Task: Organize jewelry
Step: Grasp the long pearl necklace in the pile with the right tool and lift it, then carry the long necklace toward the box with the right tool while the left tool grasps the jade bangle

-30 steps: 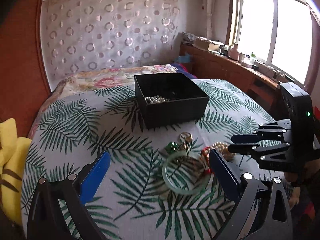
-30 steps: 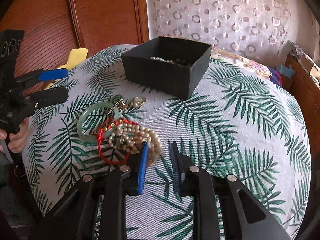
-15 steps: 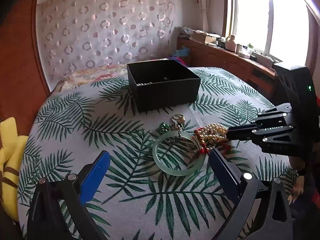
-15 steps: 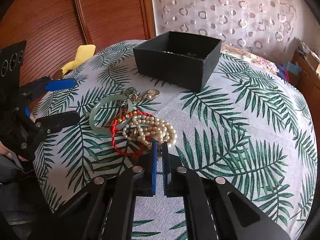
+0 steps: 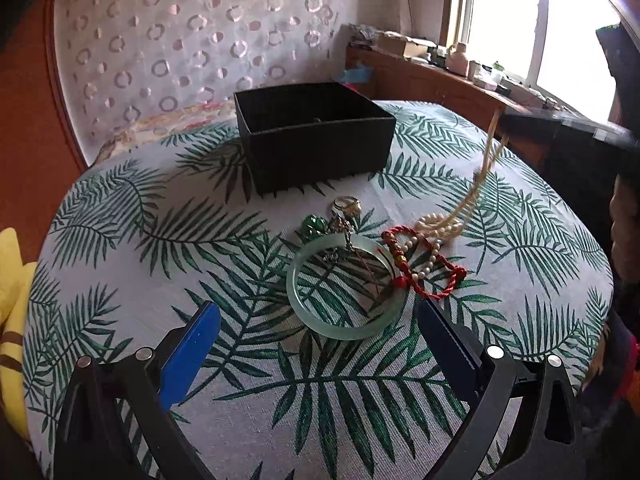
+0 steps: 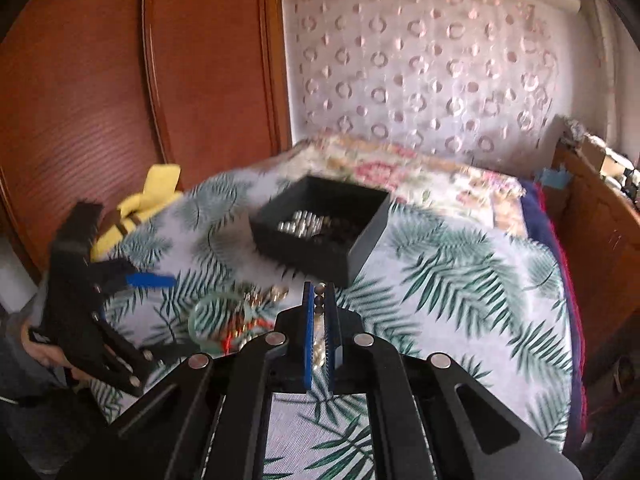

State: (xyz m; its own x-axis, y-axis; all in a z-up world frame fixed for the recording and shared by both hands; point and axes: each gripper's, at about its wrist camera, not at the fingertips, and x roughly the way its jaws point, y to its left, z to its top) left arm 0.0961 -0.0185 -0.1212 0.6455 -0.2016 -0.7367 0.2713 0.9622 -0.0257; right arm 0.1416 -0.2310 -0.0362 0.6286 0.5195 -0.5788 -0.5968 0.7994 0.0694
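My right gripper point(image 6: 319, 296) is shut on a pearl necklace point(image 5: 476, 188) and holds it up; the strand hangs from the gripper point(image 5: 502, 120) down to the table, its lower end still lying on the cloth. Pearls show between the fingers point(image 6: 320, 300). On the table lie a pale green bangle point(image 5: 344, 286), a red cord bracelet point(image 5: 424, 264) and small charms point(image 5: 340, 216). A black open box point(image 5: 316, 136) stands behind them; it holds pearls point(image 6: 300, 224). My left gripper point(image 5: 316, 344) is open, just in front of the bangle.
The round table point(image 5: 120, 240) has a palm-leaf cloth. A yellow cloth point(image 5: 12, 280) hangs at its left edge. A bed with a floral cover point(image 6: 400, 168) lies behind, and a wooden sideboard point(image 5: 440, 80) stands under the window.
My right gripper has shut on the pearl necklace and risen, pulling the strand up off the pile. My left gripper has stayed open near the bangle.
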